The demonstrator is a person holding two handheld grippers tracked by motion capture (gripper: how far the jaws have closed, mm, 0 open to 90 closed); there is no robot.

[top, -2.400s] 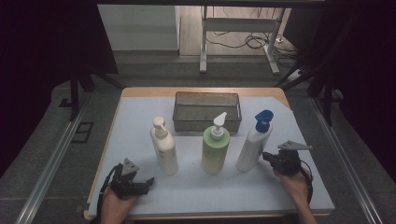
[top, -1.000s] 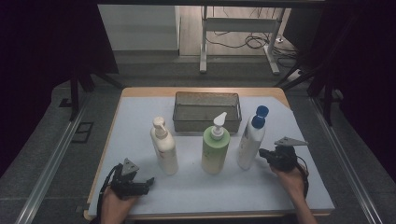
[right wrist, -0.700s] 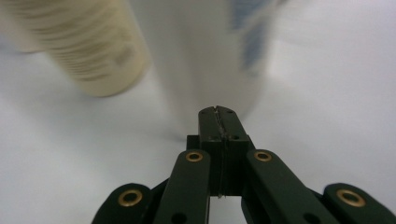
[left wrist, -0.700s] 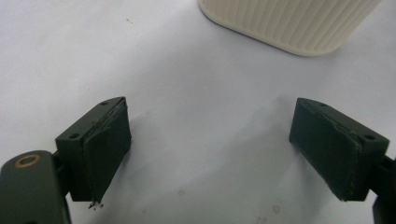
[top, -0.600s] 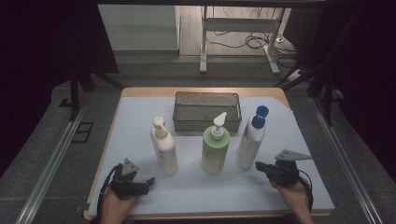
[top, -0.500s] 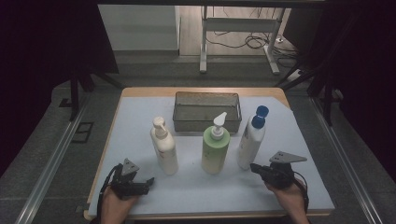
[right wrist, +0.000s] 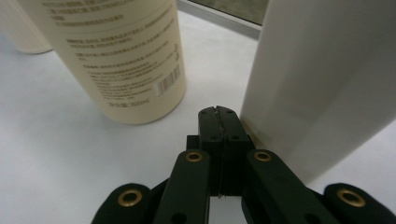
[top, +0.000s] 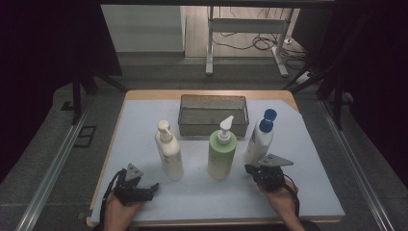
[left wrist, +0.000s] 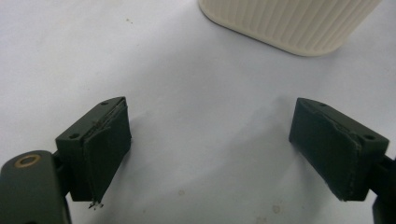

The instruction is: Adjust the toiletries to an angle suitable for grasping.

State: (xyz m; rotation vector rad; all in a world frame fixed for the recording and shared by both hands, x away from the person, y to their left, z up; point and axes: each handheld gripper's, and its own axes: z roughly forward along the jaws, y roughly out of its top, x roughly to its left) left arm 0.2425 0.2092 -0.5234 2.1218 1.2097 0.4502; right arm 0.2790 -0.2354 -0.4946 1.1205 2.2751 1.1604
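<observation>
The white bottle with the blue cap [top: 259,139] stands upright at the right of the row, right of centre in the high view, just in front of the right end of the mesh basket [top: 213,114]. In my right claw view its white wall [right wrist: 327,84] rises across the whole right half of the frame, and my right claw [right wrist: 218,116] sits at its foot with the closed tips just beside the bottle's lower edge; I cannot tell whether they touch it. The jaws are pressed flat together with nothing between them. In the high view this claw [top: 254,171] lies low on the table [top: 308,192], just below the bottle and a little to its left.

To the left of that bottle stands the green pump bottle [top: 222,151], whose label side shows in the upper left of my right claw view [right wrist: 126,56]. Further left is the cream pump bottle [top: 169,153].

My left claw [top: 150,186] rests at the lower left of the table, its jaws spread wide with only bare table between them [left wrist: 210,140]. The ribbed base of the cream bottle [left wrist: 289,21] sits at the top of that view, well apart from the pads.
</observation>
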